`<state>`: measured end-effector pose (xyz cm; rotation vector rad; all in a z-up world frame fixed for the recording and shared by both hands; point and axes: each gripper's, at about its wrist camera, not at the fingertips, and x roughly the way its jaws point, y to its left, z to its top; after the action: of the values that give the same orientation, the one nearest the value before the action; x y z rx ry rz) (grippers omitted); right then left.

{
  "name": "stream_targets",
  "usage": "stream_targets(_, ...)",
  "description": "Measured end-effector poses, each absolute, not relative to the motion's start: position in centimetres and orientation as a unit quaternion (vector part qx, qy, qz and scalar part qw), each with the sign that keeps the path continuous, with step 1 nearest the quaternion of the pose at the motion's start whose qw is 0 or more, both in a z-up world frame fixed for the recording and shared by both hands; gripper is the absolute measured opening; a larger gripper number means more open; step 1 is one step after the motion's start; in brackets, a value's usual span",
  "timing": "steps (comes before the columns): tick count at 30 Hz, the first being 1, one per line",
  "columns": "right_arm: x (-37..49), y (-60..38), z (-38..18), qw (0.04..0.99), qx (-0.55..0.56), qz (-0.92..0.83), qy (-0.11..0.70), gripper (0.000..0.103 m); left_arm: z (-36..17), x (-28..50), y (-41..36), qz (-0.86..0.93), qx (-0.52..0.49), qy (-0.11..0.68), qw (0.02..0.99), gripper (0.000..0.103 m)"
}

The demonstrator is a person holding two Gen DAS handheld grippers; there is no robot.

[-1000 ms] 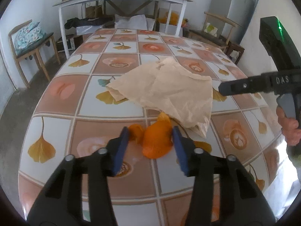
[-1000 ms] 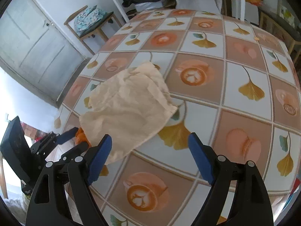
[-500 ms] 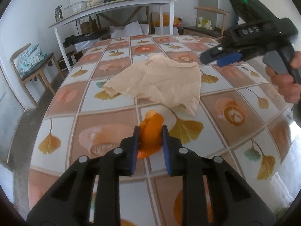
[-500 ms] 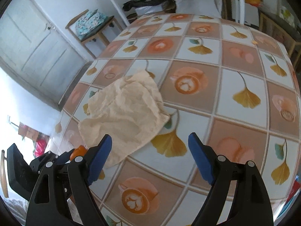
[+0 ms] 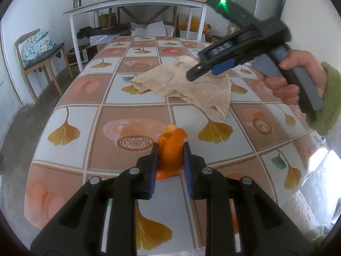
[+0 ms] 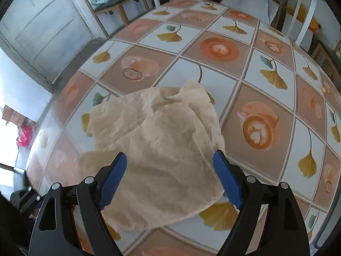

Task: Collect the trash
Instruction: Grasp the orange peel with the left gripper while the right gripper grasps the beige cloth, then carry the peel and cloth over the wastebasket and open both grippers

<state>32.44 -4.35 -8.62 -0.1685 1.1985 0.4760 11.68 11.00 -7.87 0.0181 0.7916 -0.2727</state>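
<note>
Near the front edge of the table (image 5: 70, 111), the left gripper (image 5: 170, 160) is clenched on an orange peel (image 5: 171, 149), which it pinches between both blue pads; whether the peel is lifted or touches the tablecloth I cannot tell. Toward the middle of the table lies a crumpled beige paper (image 6: 162, 149). To the right, the right gripper (image 6: 170, 175) hovers over this paper with jaws released and wide, holding nothing. I judge the collecting has just begun: the next move calls for lowering the open jaws onto a raised fold and closing them.
</note>
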Motion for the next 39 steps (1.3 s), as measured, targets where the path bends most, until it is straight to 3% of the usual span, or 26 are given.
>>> stream_targets(5, 31.8, -1.6, -9.3, 0.799, -0.150, 0.224, 0.537, 0.082, -7.9, 11.7, 11.1, -0.137, 0.004, 0.385, 0.913, 0.021)
stream_targets(7, 31.4, -1.0, -9.3, 0.800, -0.154, 0.230, 0.532, 0.077, -7.8, 11.7, 11.1, -0.140, 0.000, 0.386, 0.912, 0.021)
stream_targets(9, 31.0, -1.0, -9.0, 0.803, -0.151, 0.231, 0.529, 0.065, -7.9, 11.8, 11.4, -0.142, -0.005, 0.386, 0.912, 0.021)
stream_targets(14, 30.2, -1.5, -8.5, 0.804, -0.136, 0.229, 0.531, 0.009, -7.9, 11.9, 11.4, -0.140, -0.013, 0.385, 0.912, 0.021)
stream_targets(28, 18.4, -7.7, -5.9, 0.803, -0.150, 0.259, 0.516, 0.006, -6.4, 13.3, 14.7, -0.172, -0.168, 0.367, 0.898, 0.016)
stream_targets(39, 14.9, -12.8, -4.0, 0.805, 0.020, 0.335, 0.489, 0.006, -6.9, 12.3, 8.1, -0.244, -0.136, 0.393, 0.876, 0.015)
